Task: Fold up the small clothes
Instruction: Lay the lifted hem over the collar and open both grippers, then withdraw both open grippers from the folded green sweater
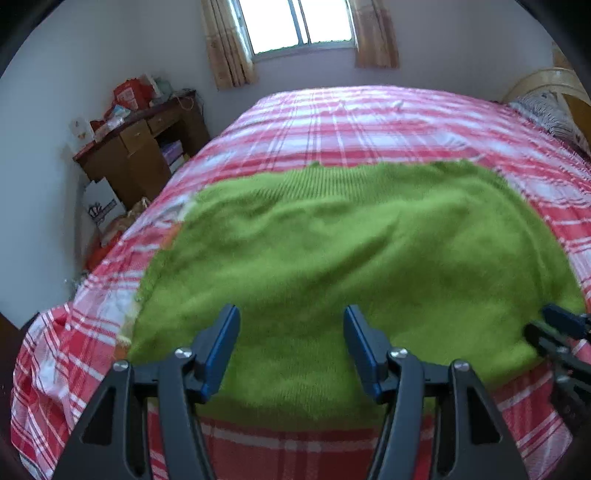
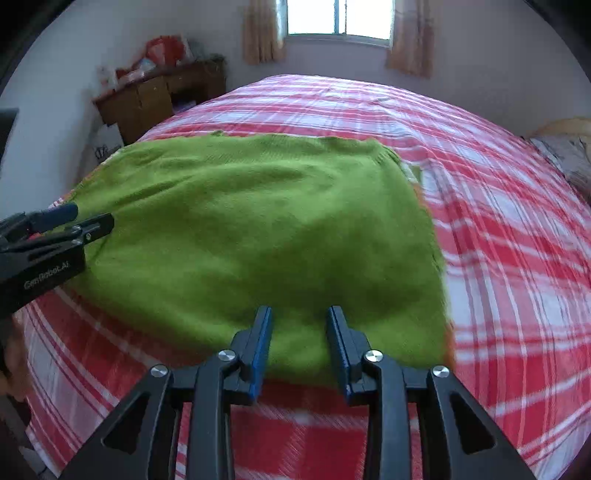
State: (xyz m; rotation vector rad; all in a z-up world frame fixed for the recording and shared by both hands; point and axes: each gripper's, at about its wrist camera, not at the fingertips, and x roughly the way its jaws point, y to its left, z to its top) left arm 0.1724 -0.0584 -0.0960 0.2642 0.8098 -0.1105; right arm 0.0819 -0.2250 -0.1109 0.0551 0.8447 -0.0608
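Note:
A fuzzy green knitted sweater (image 1: pixel 332 251) (image 2: pixel 258 229) lies spread flat on a bed with a red and white plaid cover (image 1: pixel 369 118) (image 2: pixel 498 221). Its ribbed edge faces the window. My left gripper (image 1: pixel 291 312) hovers over the sweater's near edge, open, with nothing pinched between its blue pads. My right gripper (image 2: pixel 299 312) is open too, over the near edge toward the sweater's right side. Each gripper shows in the other's view: the right gripper (image 1: pixel 557 321) at the sweater's right edge, the left gripper (image 2: pixel 92 218) at its left edge.
A cluttered brown wooden desk (image 1: pixel 140 147) (image 2: pixel 155 96) stands against the wall left of the bed, with bags (image 1: pixel 107 214) on the floor beside it. A curtained window (image 1: pixel 295 26) is behind the bed. A pillow (image 1: pixel 546 110) lies at the far right.

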